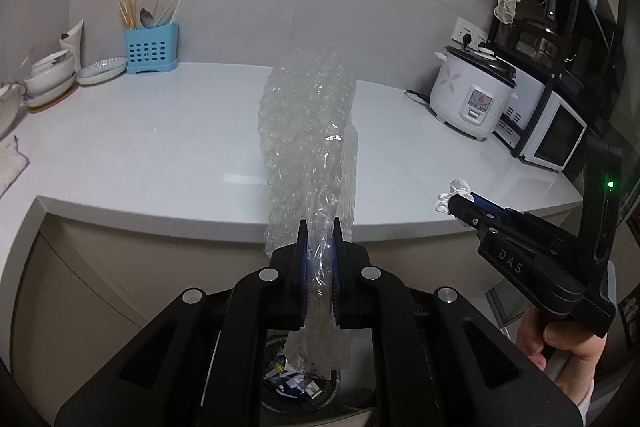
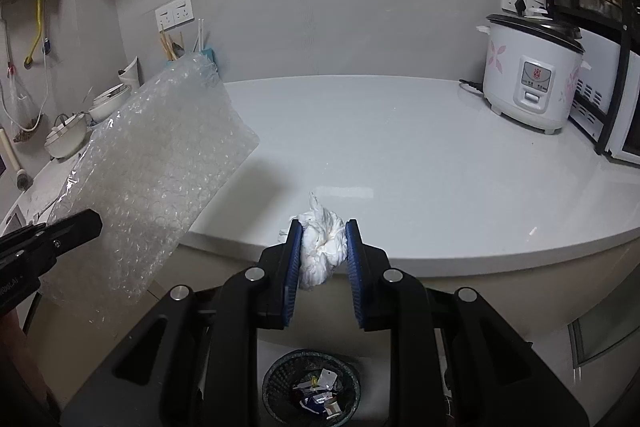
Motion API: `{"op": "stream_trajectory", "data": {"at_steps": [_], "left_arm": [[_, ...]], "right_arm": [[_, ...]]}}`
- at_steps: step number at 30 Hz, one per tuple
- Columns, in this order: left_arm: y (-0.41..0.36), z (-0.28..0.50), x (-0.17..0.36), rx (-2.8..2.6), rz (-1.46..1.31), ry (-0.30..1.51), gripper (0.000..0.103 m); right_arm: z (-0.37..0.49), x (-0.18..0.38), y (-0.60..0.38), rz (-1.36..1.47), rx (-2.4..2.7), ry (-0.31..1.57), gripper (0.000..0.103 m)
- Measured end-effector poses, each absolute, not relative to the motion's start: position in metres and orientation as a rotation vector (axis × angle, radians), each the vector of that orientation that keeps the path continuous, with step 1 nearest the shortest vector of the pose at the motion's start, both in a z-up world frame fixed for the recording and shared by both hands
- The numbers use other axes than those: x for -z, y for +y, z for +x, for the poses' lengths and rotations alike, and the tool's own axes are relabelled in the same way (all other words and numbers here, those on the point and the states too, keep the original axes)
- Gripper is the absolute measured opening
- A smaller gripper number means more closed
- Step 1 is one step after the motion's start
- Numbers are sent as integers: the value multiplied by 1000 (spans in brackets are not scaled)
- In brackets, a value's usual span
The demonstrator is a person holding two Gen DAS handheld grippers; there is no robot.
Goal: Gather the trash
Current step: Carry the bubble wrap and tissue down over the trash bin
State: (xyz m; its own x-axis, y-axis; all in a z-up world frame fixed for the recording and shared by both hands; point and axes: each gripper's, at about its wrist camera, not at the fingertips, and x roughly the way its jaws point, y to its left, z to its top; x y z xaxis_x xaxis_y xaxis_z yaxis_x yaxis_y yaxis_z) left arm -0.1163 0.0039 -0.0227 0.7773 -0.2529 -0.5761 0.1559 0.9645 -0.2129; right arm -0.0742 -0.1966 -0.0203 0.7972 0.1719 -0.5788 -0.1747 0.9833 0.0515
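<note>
My left gripper (image 1: 320, 227) is shut on a sheet of clear bubble wrap (image 1: 310, 143), which stands up ahead of the fingers and hangs down below them; it also shows in the right wrist view (image 2: 152, 179). My right gripper (image 2: 323, 227) is shut on a crumpled white tissue (image 2: 322, 247), also seen in the left wrist view (image 1: 452, 193). Both grippers are held in front of the white counter's edge (image 2: 440, 259), above a dark mesh trash bin (image 2: 276, 371) on the floor with scraps inside. The bin shows partly under the left gripper (image 1: 304, 387).
On the counter stand a white rice cooker (image 2: 532, 83), a microwave on a black rack (image 1: 556, 135), a blue utensil holder (image 1: 152, 47), stacked bowls and a plate (image 1: 100, 71). A cloth (image 1: 12, 163) lies at the far left.
</note>
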Motion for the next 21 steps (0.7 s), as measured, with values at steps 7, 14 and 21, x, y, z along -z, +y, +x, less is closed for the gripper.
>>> {"op": "stream_trajectory", "data": {"at_steps": [7, 14, 21], "left_arm": [[11, -161, 65, 237, -163, 675, 8], [3, -187, 110, 265, -121, 732, 8], [-4, -198, 159, 275, -93, 783, 8]], "right_arm": [[-111, 51, -193, -1, -208, 635, 21], [-134, 95, -187, -11, -217, 684, 21], [-136, 153, -181, -10, -225, 765, 21]]}}
